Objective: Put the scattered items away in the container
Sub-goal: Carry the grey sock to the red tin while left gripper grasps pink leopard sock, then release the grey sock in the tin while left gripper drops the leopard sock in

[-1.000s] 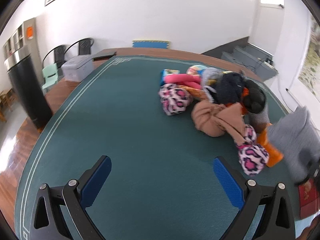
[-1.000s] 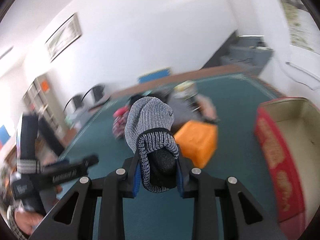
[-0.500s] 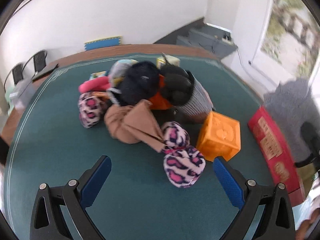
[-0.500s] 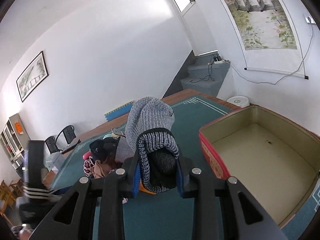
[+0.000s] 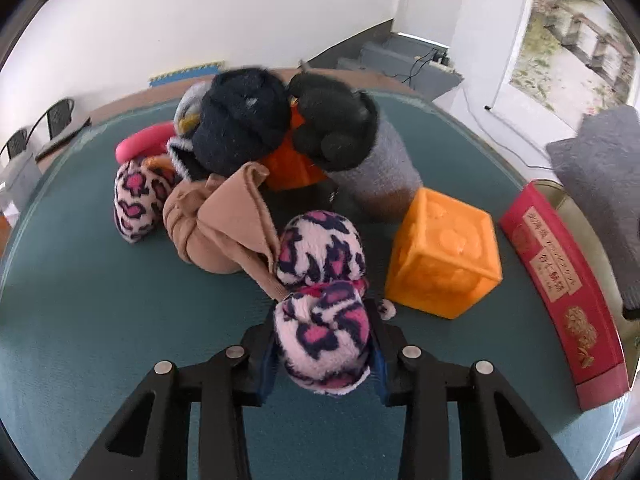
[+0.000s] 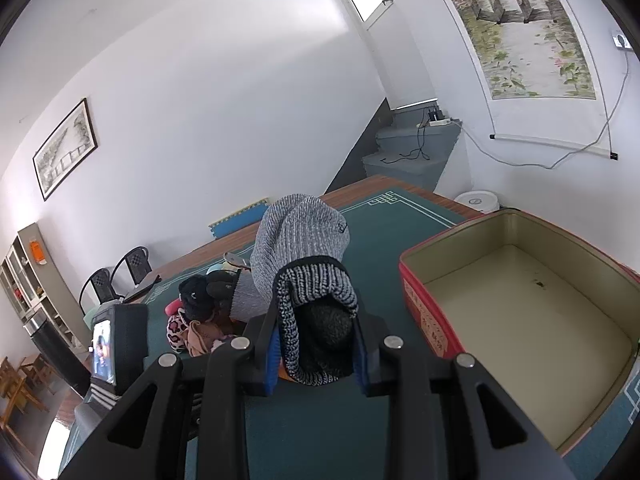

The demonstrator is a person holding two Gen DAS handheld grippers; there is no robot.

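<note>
The right tongs (image 6: 316, 354) are clamped on a rolled grey knitted sock bundle (image 6: 304, 256), long axis pointing up and away toward 12 o'clock. The open red tin box (image 6: 516, 312) lies at 2 o'clock, just beside them on the green counter (image 6: 328, 432). The left tongs (image 5: 322, 350) pinch a pink leopard-print fleece sock (image 5: 322, 332) at the pile's near edge; from there the box sits at 3 o'clock, farther off.

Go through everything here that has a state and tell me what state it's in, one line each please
Left tongs: shut on the leopard sock.
Right tongs: shut on the grey sock, held above the table.
Red tin: open, nothing in it.
Orange cube: resting on the mat, outside the tin.
Sock pile: heaped on the mat.
</note>
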